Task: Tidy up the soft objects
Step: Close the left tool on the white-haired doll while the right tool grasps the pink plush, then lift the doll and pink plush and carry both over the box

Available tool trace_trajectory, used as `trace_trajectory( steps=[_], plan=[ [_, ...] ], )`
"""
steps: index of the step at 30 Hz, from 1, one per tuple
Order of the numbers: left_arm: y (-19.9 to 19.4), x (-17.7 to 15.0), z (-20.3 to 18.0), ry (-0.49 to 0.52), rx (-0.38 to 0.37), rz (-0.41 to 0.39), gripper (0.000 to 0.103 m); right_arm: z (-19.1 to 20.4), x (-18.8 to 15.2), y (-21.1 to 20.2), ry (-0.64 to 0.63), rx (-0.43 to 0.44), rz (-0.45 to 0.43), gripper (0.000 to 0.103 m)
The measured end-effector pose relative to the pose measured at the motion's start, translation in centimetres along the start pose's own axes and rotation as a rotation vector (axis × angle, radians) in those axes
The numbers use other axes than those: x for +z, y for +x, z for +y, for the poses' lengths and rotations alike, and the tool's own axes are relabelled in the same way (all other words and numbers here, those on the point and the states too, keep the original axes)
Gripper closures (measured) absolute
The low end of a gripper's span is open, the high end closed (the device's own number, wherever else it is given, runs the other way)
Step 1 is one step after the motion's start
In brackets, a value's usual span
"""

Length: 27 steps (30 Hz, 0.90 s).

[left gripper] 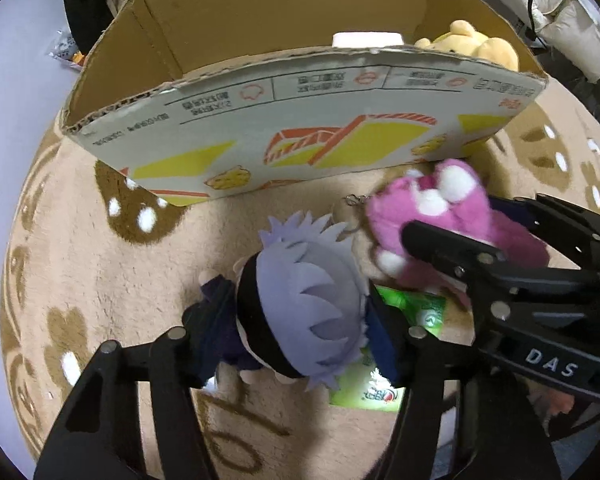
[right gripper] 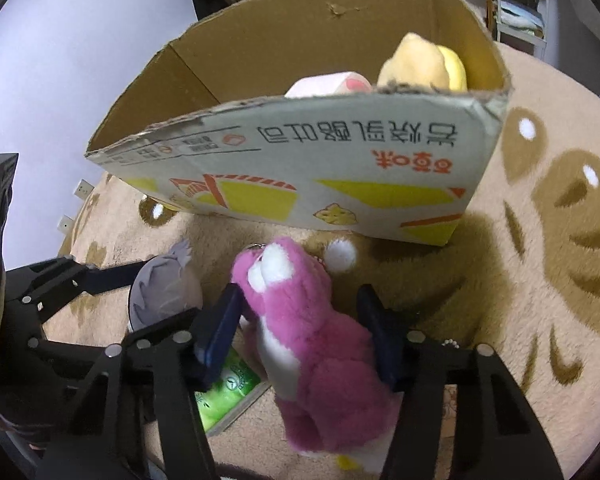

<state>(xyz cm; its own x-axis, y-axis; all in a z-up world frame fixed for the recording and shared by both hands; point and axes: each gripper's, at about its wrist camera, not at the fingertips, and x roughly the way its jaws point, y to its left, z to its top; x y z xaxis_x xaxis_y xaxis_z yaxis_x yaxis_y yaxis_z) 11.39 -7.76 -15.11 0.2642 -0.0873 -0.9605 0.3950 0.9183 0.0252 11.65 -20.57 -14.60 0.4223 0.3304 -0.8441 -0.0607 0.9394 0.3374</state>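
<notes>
My left gripper (left gripper: 296, 340) is shut on a small doll with pale lavender spiky hair and dark clothes (left gripper: 300, 300), held above the rug; the doll also shows in the right wrist view (right gripper: 164, 292). My right gripper (right gripper: 304, 336) is shut on a pink plush bear with white patches (right gripper: 308, 344), which also shows in the left wrist view (left gripper: 432, 216). An open cardboard box (left gripper: 300, 136) (right gripper: 300, 176) stands just ahead of both grippers. Inside it sit a yellow plush (left gripper: 472, 42) (right gripper: 420, 66) and a pale pink soft item (right gripper: 328, 84).
A beige round rug with brown paw and bear prints (left gripper: 100, 264) (right gripper: 540, 280) covers the floor. A green packet (left gripper: 392, 360) (right gripper: 224, 388) lies on the rug under the grippers. White padded items (left gripper: 572, 20) and dark clutter sit behind the box.
</notes>
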Motion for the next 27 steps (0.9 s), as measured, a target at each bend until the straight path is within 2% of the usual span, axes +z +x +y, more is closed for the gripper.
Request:
trace_trajectory(
  steps=[3, 12, 18, 27],
  plan=[
    [-0.5, -0.4, 0.2, -0.024, 0.001, -0.007, 0.046, 0.5, 0.1, -0.7, -0.016, -0.003, -0.024, 0.060],
    [-3.9, -1.7, 3.1, -0.137, 0.028, -0.095, 0.046, 0.6, -0.2, -4.2, -0.031, -0.018, -0.122, 0.064],
    [-7.5, -2.7, 3.4, -0.178, 0.061, -0.213, 0.046, 1.9, -0.7, -7.8, -0.078, -0.056, -0.219, 0.064],
    [-13.3, -2.9, 2.7, -0.195, 0.119, -0.454, 0.046, 4.5, -1.2, -11.7, -0.162, -0.170, -0.349, 0.064]
  ],
)
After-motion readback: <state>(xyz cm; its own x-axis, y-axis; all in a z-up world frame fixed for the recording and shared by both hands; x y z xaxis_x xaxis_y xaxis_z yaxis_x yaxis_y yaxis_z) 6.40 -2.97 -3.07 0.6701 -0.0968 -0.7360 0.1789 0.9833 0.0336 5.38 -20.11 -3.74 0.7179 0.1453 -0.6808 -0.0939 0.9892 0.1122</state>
